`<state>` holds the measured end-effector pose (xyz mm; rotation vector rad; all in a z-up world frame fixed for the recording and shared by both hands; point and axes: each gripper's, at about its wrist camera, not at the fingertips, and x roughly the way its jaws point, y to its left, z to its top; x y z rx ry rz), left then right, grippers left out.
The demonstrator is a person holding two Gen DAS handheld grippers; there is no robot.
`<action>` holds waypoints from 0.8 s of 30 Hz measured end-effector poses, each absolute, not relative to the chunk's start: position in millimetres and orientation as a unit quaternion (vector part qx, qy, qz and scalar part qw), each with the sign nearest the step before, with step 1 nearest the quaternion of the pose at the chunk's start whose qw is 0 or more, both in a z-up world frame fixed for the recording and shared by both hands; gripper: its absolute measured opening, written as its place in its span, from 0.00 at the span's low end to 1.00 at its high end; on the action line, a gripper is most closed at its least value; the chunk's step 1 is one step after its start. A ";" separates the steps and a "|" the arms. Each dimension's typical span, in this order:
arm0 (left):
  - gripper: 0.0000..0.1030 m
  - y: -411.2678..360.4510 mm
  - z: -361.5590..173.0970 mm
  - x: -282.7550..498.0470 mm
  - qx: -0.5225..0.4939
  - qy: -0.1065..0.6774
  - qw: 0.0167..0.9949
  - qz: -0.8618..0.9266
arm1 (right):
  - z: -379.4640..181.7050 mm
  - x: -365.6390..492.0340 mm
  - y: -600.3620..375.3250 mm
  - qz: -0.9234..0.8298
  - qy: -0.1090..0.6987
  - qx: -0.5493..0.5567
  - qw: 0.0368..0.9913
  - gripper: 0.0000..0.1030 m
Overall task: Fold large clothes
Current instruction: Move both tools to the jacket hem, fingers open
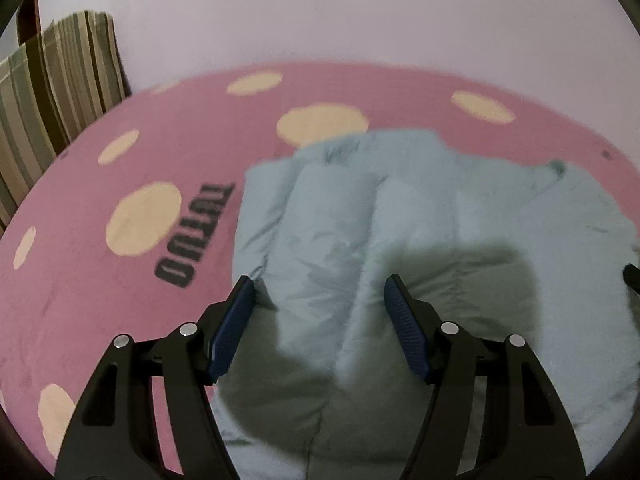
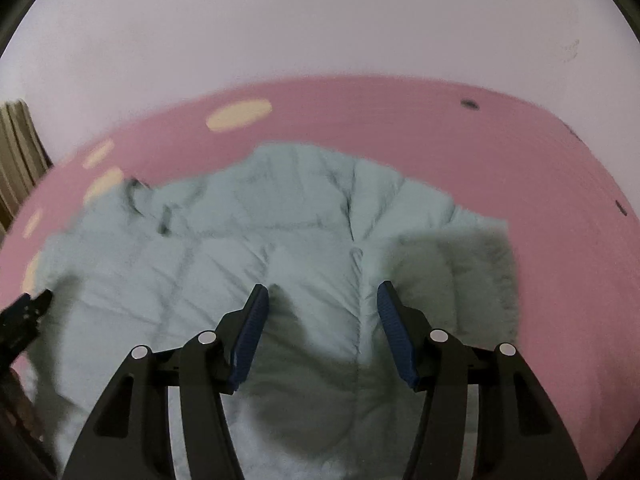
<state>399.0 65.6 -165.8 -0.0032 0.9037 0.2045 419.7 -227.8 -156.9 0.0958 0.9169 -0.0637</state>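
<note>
Folding is partly done: puffy jacket (image 1: 400, 216) lies bunched at frame centre; both grippers (image 1: 320, 292) (image 2: 320, 300) are held released, nothing grasped.

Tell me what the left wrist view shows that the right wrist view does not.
Only the left wrist view: dark lettering on the pink sheet and the open left gripper. Only the right wrist view: the open right gripper and the jacket's right edge. Both: the pale green jacket, cream dots, striped fabric.
</note>
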 end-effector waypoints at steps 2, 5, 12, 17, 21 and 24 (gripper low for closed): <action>0.69 66.4 -179.4 403.1 0.002 0.447 0.889 0.100 | -174.4 424.5 -227.3 -0.029 0.462 0.047 0.885 0.55; 0.74 67.1 -189.9 403.7 0.008 0.447 0.889 0.102 | -186.2 421.1 -227.4 -0.026 0.455 0.042 0.889 0.56; 0.73 68.2 -163.1 385.6 -0.010 0.433 0.895 0.107 | -162.9 402.9 -230.0 -0.024 0.441 0.057 0.895 0.56; 0.73 45.4 -150.3 361.8 -0.018 0.413 0.908 0.068 | -152.9 373.9 -232.4 -0.034 0.428 0.048 0.902 0.56; 0.73 33.5 -172.4 368.6 -0.002 0.438 0.896 0.069 | -173.6 370.9 -234.2 -0.038 0.445 0.033 0.894 0.57; 0.75 36.0 -183.2 373.1 -0.014 0.448 0.891 0.070 | -185.5 375.8 -235.6 -0.033 0.448 0.034 0.893 0.58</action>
